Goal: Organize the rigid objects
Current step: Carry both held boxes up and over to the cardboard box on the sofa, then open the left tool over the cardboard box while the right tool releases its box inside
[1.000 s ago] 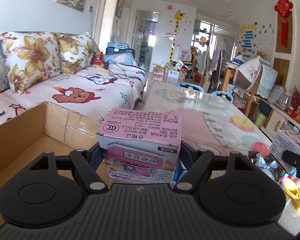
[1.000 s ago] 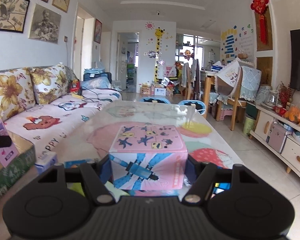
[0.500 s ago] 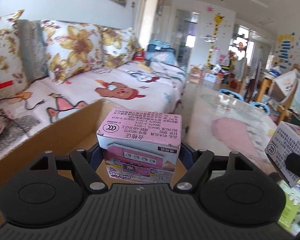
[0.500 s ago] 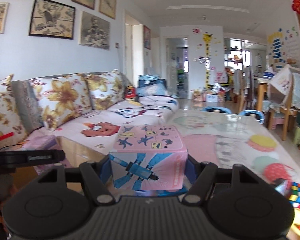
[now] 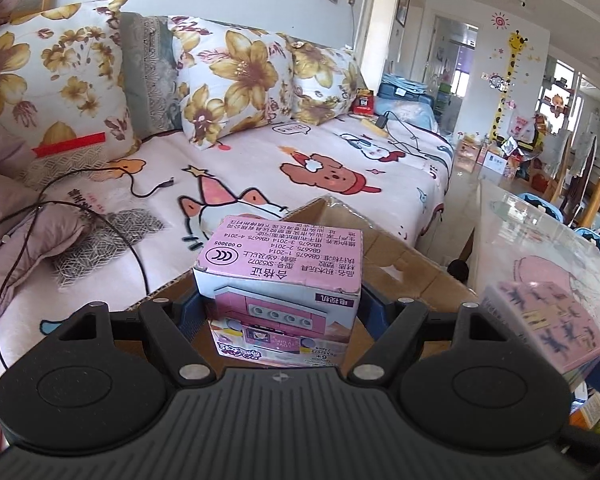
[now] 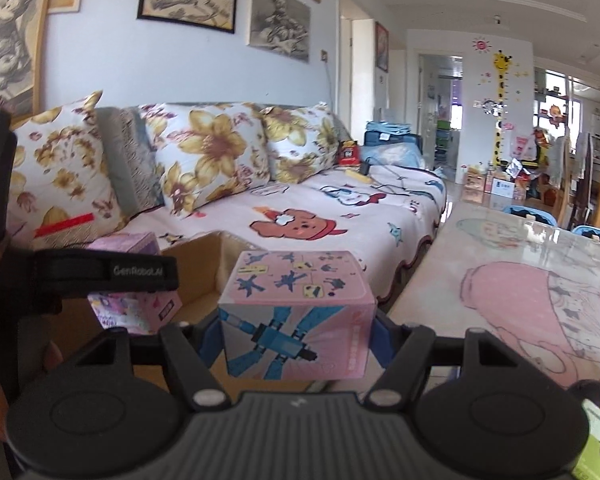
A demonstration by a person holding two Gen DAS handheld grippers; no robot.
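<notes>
My left gripper (image 5: 281, 304) is shut on a pink toy box with a printed label (image 5: 280, 280), held over the open cardboard box (image 5: 412, 268) beside the sofa. My right gripper (image 6: 296, 320) is shut on a pink cube box with blue robot art (image 6: 296, 312). In the left wrist view that cube box (image 5: 548, 332) shows blurred at the right edge. In the right wrist view the left gripper (image 6: 100, 276) and its pink box (image 6: 140, 308) sit at the left, over the cardboard box (image 6: 208, 272).
A sofa (image 5: 260, 168) with flowered pillows and a cartoon blanket lies behind the cardboard box, with black cables across it. A glass table (image 6: 520, 280) with a pink mat stretches to the right. Small boxes (image 6: 598, 448) sit at its near corner.
Both grippers swung left from the table toward the sofa, carrying their boxes. The cardboard box now lies under the left gripper, and the right gripper has drawn close beside the left.
</notes>
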